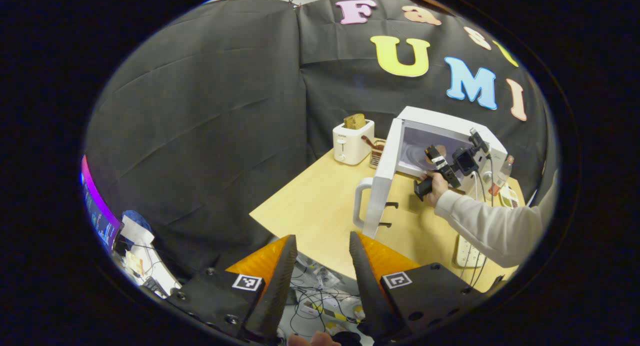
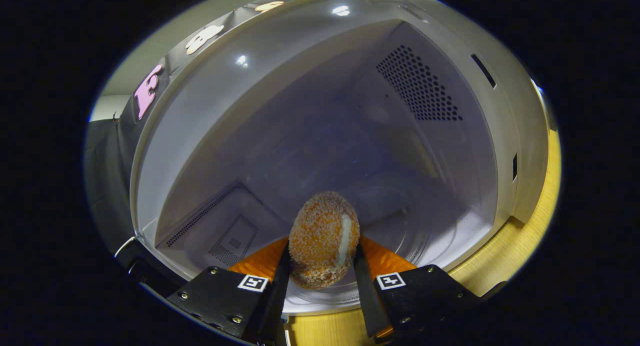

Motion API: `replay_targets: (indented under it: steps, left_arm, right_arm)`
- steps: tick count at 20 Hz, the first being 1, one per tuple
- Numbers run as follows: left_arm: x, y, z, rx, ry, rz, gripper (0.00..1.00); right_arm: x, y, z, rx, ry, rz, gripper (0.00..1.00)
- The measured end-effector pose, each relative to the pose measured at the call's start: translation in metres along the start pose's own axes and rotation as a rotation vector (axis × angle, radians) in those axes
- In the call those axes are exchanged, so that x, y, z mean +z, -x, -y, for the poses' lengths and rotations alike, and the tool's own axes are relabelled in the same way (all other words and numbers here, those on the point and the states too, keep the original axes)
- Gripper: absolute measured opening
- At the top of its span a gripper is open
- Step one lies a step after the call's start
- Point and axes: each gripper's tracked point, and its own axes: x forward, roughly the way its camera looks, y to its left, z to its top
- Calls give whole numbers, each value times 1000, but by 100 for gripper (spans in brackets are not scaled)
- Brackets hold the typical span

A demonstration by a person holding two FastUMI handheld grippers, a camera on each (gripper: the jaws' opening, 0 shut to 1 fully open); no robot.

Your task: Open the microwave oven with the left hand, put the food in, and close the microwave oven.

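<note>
In the left gripper view, my left gripper (image 1: 320,266) sits at bottom centre, fingers spread apart and holding nothing. Right of centre on the one wooden table (image 1: 310,211) stand one toaster (image 1: 353,142) and one microwave (image 1: 440,141), its door (image 1: 382,186) swung open. My right gripper (image 1: 436,158) reaches into the cavity. In the right gripper view, both fingers of that gripper press one breaded food ball (image 2: 324,240) at bottom centre, just above the turntable (image 2: 330,296).

Left gripper (image 1: 320,266) gapes empty — right gripper (image 2: 320,258) clamped, its arm (image 1: 492,226) outstretched.
</note>
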Motion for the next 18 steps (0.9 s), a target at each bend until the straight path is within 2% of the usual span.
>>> replay_targets:
  steps: [3,4,5,7,8,9,10,13,14,18]
  left_arm:
    - [-5,-3,0,2,-4,-9,72]
    - [-6,-2,-1,3,-4,-10,74]
    - [-6,-3,-2,4,-3,-12,76]
    - [-7,-4,-1,9,0,-16,76]
    - [-7,-4,-1,12,0,-19,70]
    - [-11,-1,-3,15,1,-25,76]
    - [-12,-1,-3,16,0,-31,75]
    - [-10,3,-3,25,-3,-22,73]
    - [-7,5,-3,28,-2,-14,73]
    - [-6,14,-10,43,18,9,73]
  right_arm:
    - [-7,-5,-3,-1,-28,13,63]
    - [-7,-6,-5,3,-21,19,68]
    - [-8,-9,-3,2,-20,27,68]
    - [-8,-10,-5,4,-40,28,68]
    - [-6,-13,-4,-9,-50,34,70]
    - [-4,-16,-5,-14,-54,47,70]
    - [-3,-17,-4,-16,-53,53,71]
    - [-2,-18,-3,-8,-28,61,71]
    - [-2,-16,-4,0,-21,58,76]
    - [-7,-9,-2,21,30,26,79]
